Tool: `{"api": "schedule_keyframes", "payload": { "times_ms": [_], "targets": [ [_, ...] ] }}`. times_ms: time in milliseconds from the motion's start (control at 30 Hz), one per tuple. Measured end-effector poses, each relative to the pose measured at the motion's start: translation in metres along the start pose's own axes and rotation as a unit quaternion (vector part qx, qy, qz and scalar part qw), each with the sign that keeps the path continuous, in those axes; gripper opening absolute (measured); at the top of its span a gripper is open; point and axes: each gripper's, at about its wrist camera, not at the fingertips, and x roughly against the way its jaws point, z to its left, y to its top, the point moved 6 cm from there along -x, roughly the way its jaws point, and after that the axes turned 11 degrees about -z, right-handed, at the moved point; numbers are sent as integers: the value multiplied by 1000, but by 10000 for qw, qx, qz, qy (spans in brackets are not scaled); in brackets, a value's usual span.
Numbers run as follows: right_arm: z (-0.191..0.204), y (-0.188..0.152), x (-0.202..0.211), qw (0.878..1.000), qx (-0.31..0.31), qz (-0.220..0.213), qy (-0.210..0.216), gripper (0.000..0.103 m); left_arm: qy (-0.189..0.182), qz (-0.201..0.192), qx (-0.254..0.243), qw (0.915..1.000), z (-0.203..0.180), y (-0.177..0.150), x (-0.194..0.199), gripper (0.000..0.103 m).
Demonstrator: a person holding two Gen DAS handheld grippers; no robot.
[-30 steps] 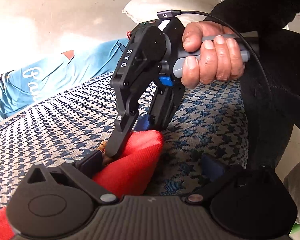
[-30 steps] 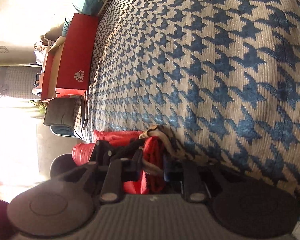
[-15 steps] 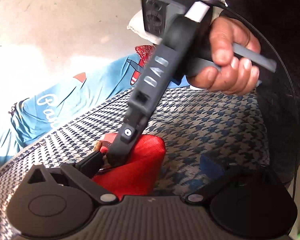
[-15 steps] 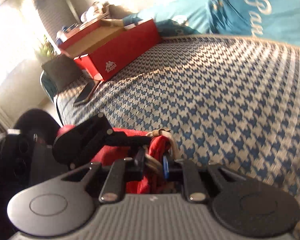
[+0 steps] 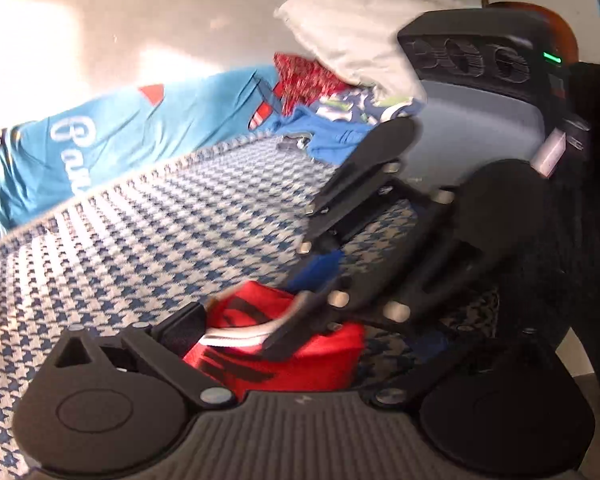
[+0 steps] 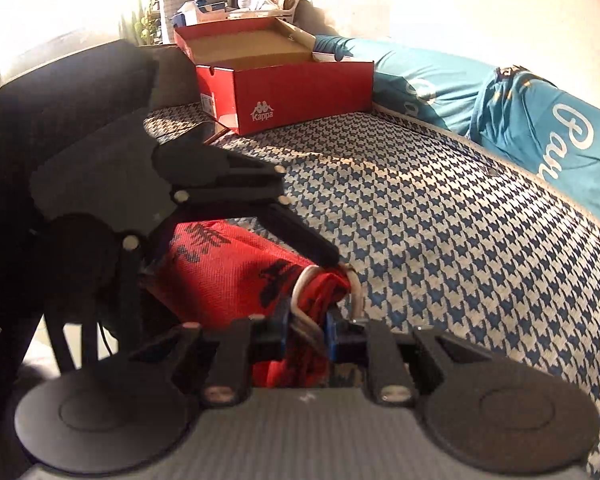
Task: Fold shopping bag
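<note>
Open houndstooth bedcover (image 6: 440, 216) stretching right of frame; red shoebox (image 6: 284, 84) upper centre. Folded red shopping bag (image 6: 228, 264) running lower centre to left. Right gripper (image 6: 306, 336) clenched on bunched bag end; left gripper (image 5: 300, 340) spread wide around bag.

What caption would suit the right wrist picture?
Right tool pinching a bunched red shopping bag by its handles on a houndstooth bed cover, red shoebox behind.

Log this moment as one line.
right tongs: shut on red bag | left tongs: open, straddling red bag | red bag: bunched on houndstooth bedspread
</note>
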Motion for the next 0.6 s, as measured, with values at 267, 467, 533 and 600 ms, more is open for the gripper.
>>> {"api": "schedule_keyframes", "payload": {
  "times_ms": [267, 467, 533, 600],
  "targets": [
    [47, 3, -31, 9982, 587, 3, -77, 15, -902, 1083, -100, 9900, 9, -1, -24, 103],
    [49, 7, -20, 9970, 759, -152, -96, 15, -1066, 1983, -463, 9732, 16, -20, -41, 103],
    [49, 3, -20, 9965, 824, -79, -101, 15, -989, 1850, -775, 9747, 9, -24, -40, 103],
    [49, 4, -21, 9965, 832, -46, -77, 15, -863, 1690, -802, 9785, 7, -28, -37, 103]
  ]
}}
